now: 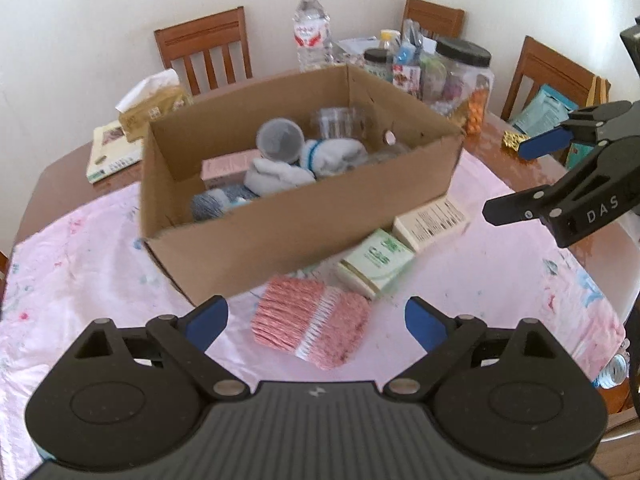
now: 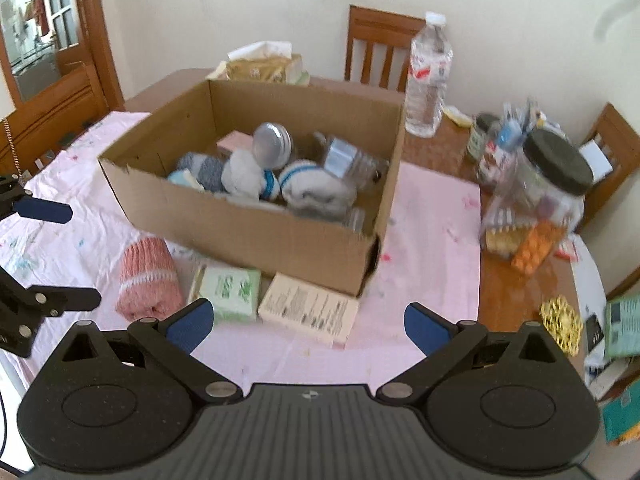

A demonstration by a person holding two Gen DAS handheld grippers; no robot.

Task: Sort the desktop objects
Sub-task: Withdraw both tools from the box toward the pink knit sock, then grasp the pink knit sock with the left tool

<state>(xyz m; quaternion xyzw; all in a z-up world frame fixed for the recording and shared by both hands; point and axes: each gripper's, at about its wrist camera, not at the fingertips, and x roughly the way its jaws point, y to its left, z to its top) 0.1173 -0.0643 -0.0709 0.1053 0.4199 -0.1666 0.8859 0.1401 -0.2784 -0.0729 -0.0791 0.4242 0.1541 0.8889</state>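
An open cardboard box [image 1: 280, 236] [image 2: 244, 232] stands on the pink tablecloth, holding rolled socks [image 1: 280, 176] [image 2: 316, 192], a round tin [image 1: 280, 140] [image 2: 270, 144], a pink carton and clear plastic containers. In front of it lie a pink rolled sock [image 1: 312, 326] [image 2: 148, 280], a green box [image 1: 376, 266] [image 2: 230, 290] and a cream box [image 1: 430, 226] [image 2: 308, 308]. My left gripper [image 1: 316, 320] [image 2: 76, 256] hovers open just above the pink sock. My right gripper [image 2: 310, 324] [image 1: 504, 182] is open over the cream box, holding nothing.
Behind the box are a water bottle [image 1: 312, 28] [image 2: 428, 76], a tissue pack [image 1: 154, 102] [image 2: 264, 64] and a book [image 1: 114, 152]. A black-lidded jar [image 1: 464, 76] [image 2: 548, 184] and clutter crowd the right side. A gold object [image 2: 562, 324] lies on bare wood. Wooden chairs [image 1: 208, 48] surround the table.
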